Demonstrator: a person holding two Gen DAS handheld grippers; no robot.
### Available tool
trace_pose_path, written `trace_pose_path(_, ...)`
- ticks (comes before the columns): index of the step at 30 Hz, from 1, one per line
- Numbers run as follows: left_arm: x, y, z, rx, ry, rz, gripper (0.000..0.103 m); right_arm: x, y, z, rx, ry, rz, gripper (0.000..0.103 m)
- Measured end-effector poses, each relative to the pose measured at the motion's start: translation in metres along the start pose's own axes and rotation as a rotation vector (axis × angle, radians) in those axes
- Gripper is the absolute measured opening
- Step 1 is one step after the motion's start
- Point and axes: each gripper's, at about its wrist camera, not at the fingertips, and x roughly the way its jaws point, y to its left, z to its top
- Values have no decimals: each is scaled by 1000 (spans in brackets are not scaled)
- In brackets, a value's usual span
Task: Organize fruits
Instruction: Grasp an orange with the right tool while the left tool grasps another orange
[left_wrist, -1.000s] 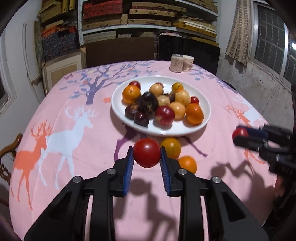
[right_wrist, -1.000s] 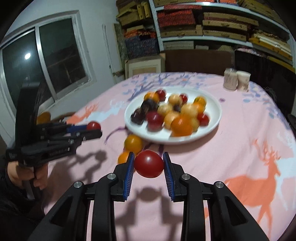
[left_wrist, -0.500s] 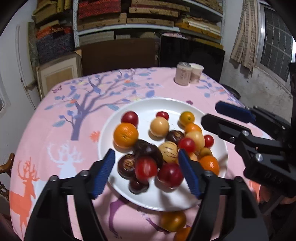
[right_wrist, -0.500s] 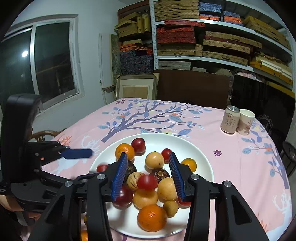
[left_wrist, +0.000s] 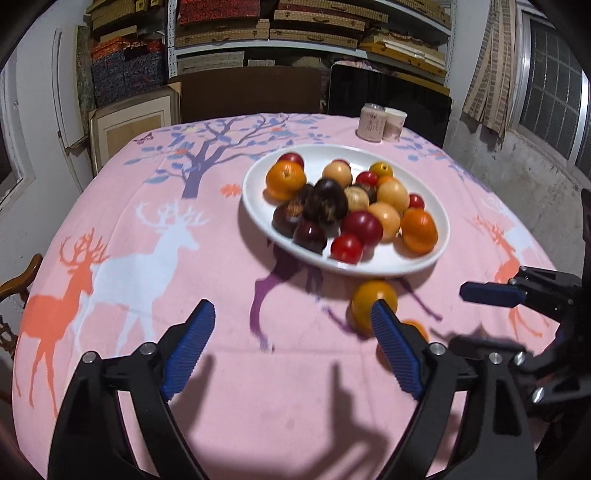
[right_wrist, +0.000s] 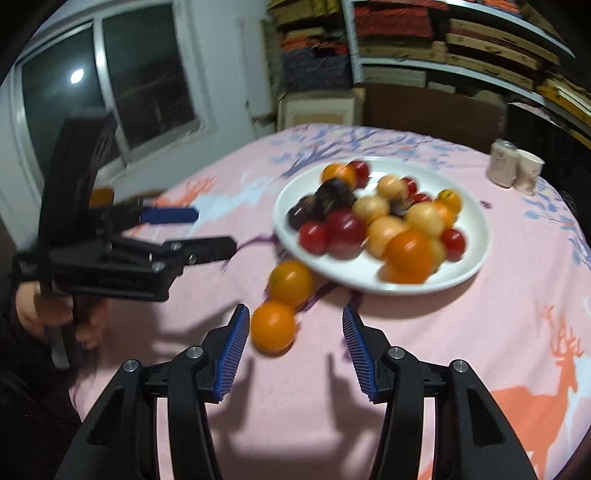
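A white plate (left_wrist: 258, 206) (right_wrist: 476, 236) holds several red, orange, yellow and dark fruits. Two orange fruits lie on the pink cloth in front of it: a larger one (left_wrist: 373, 301) (right_wrist: 291, 282) and a smaller one (right_wrist: 272, 325), mostly hidden behind my left finger in the left wrist view (left_wrist: 419, 328). My left gripper (left_wrist: 291, 332) is open and empty above the cloth, its right finger next to the larger fruit. My right gripper (right_wrist: 293, 343) is open and empty, with the smaller orange fruit just inside its left finger.
Two small cups (left_wrist: 382, 122) (right_wrist: 515, 168) stand at the table's far side. A wooden chair (left_wrist: 16, 280) is at the left edge. Shelves with boxes (left_wrist: 295, 22) and a dark chair back (left_wrist: 388, 92) stand behind the table.
Both grippers let their red tomatoes go onto the plate, then drew back toward the near edge, open and empty, by the two orange fruits on the cloth.
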Motion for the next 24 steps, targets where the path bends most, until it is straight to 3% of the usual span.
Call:
trace_pose_path(7, -4, 11, -15, -45, 24, 4, 84, 32, 29, -4, -54, 73, -24, 53)
trace_pose_path(11, -2, 14, -17, -67, 30, -6, 84, 42, 29, 1, -36, 89, -59, 36)
trace_pose_path(12, -2, 13, -17, -67, 33, -6, 84, 44, 27, 0, -25, 97, -53, 36)
trace_pose_path(24, 7, -17, -14, -3, 54, -22, 85, -9, -9, -24, 151, -29, -44, 36)
